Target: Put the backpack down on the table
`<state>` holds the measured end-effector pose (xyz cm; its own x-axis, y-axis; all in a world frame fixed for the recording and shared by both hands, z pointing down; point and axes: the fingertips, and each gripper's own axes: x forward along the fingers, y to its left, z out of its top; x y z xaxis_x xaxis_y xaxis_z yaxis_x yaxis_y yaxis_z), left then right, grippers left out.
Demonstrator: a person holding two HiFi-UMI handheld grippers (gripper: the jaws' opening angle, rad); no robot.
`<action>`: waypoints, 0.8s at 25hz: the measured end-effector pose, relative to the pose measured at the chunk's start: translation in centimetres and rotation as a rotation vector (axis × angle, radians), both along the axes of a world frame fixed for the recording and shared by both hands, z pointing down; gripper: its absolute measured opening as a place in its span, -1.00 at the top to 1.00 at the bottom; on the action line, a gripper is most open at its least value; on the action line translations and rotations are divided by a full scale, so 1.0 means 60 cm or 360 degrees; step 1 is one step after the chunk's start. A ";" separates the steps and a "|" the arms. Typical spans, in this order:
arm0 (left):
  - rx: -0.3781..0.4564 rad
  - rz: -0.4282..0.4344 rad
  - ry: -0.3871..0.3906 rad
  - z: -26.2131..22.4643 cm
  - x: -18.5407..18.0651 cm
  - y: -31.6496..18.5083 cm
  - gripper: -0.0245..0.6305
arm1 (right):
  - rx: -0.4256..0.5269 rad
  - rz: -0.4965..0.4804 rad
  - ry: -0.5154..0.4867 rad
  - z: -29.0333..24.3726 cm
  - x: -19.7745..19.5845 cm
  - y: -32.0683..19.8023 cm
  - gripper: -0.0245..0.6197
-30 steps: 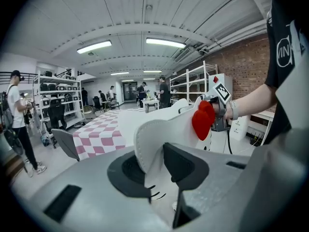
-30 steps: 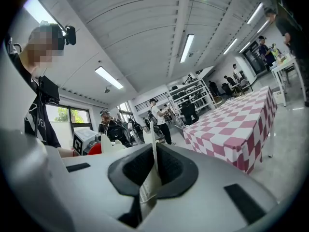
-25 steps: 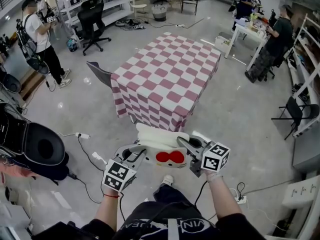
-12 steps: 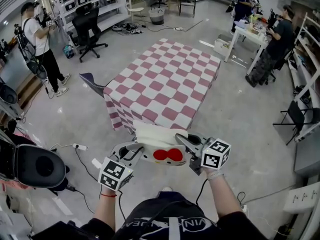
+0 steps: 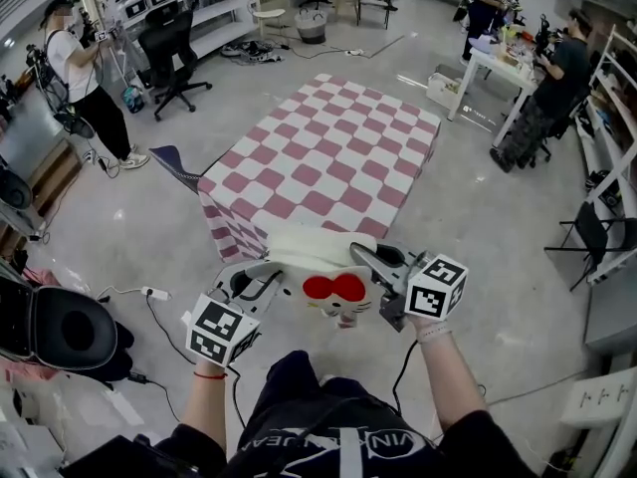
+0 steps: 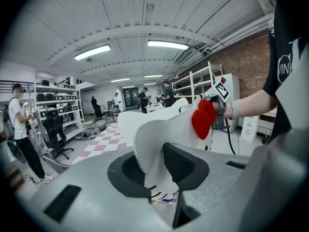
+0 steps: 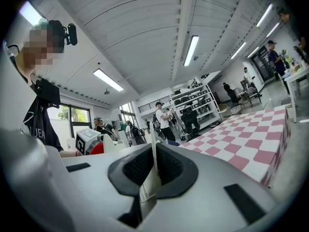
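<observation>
A white cat-face backpack (image 5: 317,267) with a red bow (image 5: 333,288) hangs in the air between my two grippers, just short of the near corner of the pink-and-white checkered table (image 5: 338,152). My left gripper (image 5: 261,285) is shut on a thick white edge of the backpack (image 6: 149,144), with its jaws (image 6: 153,170) part-way apart around it. My right gripper (image 5: 370,265) is shut on a thin white flap of the backpack (image 7: 153,170) on the other side. The table top (image 7: 241,134) lies ahead and to the right of the right gripper.
A person (image 5: 82,73) stands at far left near an office chair (image 5: 171,48) and shelves. Two people work at a white desk (image 5: 498,68) at far right. A dark chair (image 5: 179,162) stands at the table's left corner. A black round object (image 5: 65,327) and cables (image 5: 159,302) lie on the floor at left.
Both grippers have carried the backpack forward toward the table and a little up. The table's near corner now sits closer in the head view. Neither grip has changed.
</observation>
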<state>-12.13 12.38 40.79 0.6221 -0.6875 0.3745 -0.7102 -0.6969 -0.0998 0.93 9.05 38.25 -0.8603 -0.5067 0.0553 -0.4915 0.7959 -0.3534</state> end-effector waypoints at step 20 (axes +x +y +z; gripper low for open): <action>0.0030 0.0145 -0.0017 -0.029 0.031 -0.273 0.62 | -0.0005 0.0108 0.0031 -0.023 0.030 -0.267 0.89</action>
<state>-10.24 -4.02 39.04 0.6783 -0.6352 0.3694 -0.6427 -0.7566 -0.1208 2.71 -6.96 36.89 -0.8229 -0.5634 0.0731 -0.5508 0.7596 -0.3458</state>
